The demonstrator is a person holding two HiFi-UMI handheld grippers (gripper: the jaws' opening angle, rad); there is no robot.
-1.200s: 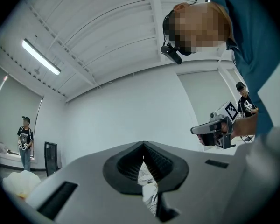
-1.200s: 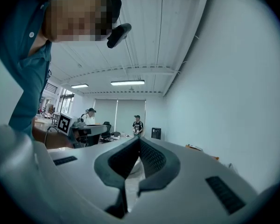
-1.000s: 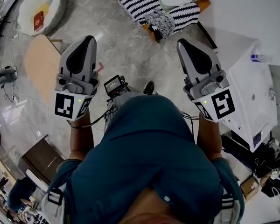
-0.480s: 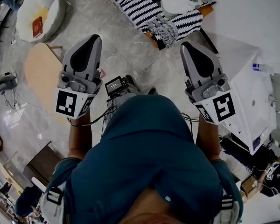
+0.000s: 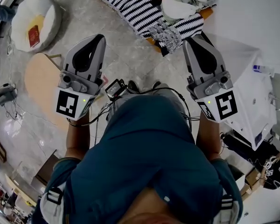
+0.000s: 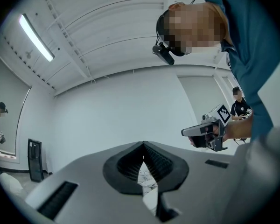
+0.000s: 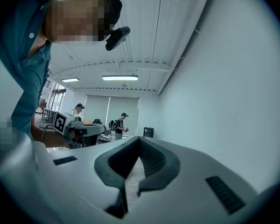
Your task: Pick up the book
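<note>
A small red book (image 5: pixel 33 35) lies on a white beanbag (image 5: pixel 18 13) on the floor at the far left of the head view. My left gripper (image 5: pixel 99 37) is held out level in front of the person, well to the right of the beanbag, shut and empty. My right gripper (image 5: pixel 194 38) is level beside it, also shut with nothing between its jaws. In the left gripper view the left gripper (image 6: pixel 143 143) faces a white wall, its pads meeting at the tip. The right gripper (image 7: pixel 139 138) shows the same closed tip in the right gripper view.
A black-and-white striped cloth (image 5: pixel 130 3) and a white bundle (image 5: pixel 182 1) lie ahead on the floor. A round wooden board (image 5: pixel 39 78) sits at the left, a white cabinet (image 5: pixel 247 78) at the right. Other people stand far off in both gripper views.
The floor, beanbag and striped cloth have slid down the picture as the person walks forward. Both grippers travel along, level and shut.
</note>
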